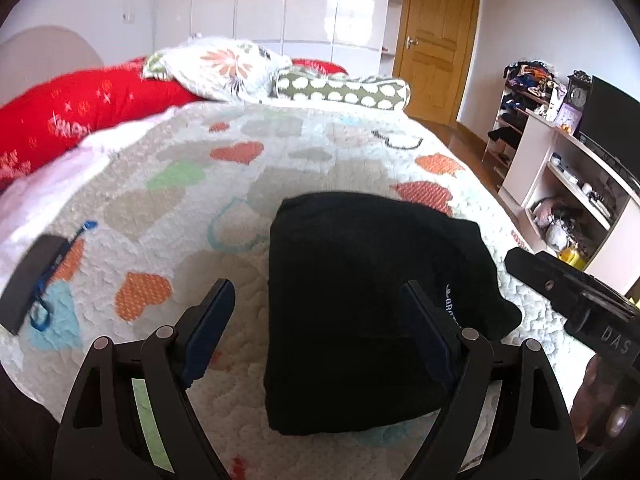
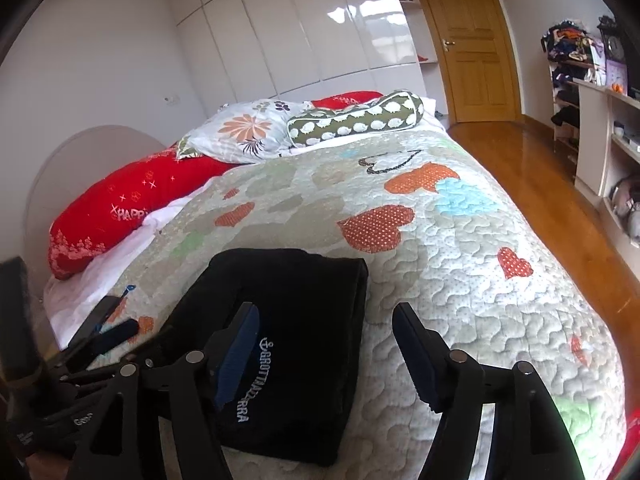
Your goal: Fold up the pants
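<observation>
Black gripper arms fill the bottom of both views. On the left gripper [image 1: 316, 320] the jaws stand wide apart with nothing clamped; its right finger overlaps the folded black pants [image 1: 360, 304] in the picture, though I cannot tell whether it touches them. On the right gripper [image 2: 326, 348] the jaws are also apart and empty, the left finger above the white lettering on the cloth, the right one over bare quilt.

Those pants lie folded into a compact block on the near part of the bed, on a quilt [image 2: 460, 248] patterned with hearts. A dark flat object with a blue strap [image 1: 36, 280] lies on the quilt well to the left of them.

At the head of the bed sit a red pillow [image 2: 132, 200], a floral pillow [image 2: 244, 130] and a green bolster with white spots [image 2: 356, 118]. Behind are glossy white wardrobe doors [image 2: 320, 32] and a wooden door [image 2: 472, 40]. Wooden flooring [image 2: 540, 184] runs along the right side, past cluttered open shelves [image 1: 568, 184].
</observation>
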A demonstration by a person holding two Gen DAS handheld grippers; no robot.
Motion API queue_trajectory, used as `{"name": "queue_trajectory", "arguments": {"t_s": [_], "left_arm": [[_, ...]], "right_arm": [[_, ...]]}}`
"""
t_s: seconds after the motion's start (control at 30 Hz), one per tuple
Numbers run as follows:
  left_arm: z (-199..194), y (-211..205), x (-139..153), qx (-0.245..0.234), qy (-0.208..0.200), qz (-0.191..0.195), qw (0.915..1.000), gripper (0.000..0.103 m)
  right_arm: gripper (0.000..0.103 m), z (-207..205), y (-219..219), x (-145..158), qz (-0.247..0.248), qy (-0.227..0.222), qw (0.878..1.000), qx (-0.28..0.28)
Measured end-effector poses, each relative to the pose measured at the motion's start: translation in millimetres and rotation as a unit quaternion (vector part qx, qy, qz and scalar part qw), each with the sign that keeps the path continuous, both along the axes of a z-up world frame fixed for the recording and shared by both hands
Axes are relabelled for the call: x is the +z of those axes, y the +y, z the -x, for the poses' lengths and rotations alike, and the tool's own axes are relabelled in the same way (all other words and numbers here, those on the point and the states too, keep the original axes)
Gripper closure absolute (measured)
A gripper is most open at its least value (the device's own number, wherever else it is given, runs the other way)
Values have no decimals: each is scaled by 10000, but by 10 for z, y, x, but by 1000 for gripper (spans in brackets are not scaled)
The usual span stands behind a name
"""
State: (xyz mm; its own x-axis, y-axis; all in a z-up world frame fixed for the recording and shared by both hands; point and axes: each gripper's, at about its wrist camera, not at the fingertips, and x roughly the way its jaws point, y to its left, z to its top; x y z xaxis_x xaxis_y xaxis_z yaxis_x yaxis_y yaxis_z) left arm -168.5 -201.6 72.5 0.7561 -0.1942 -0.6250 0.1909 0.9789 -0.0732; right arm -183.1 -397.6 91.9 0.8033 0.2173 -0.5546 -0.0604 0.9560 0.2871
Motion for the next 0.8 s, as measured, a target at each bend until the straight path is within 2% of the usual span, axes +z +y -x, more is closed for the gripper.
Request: {"name": "queue_trajectory", "arguments": {"t_s": [0.13, 0.3, 0.47, 0.8], "left_arm": [[26, 16, 26, 55, -44, -116, 9999, 18], [60, 55, 28, 65, -54, -138, 9999, 18], [69, 71, 3, 35, 37, -86, 10000, 18], [-7, 117, -31, -103, 117, 122, 9998, 18]], "right_arm": [[30, 26, 61, 28, 9, -24, 9998, 182], [24, 43, 96, 37, -20, -50, 9999, 158], [24, 7, 126, -15, -75, 163, 9998, 97], [24, -12, 191, -50, -13, 75, 9995, 299]]}}
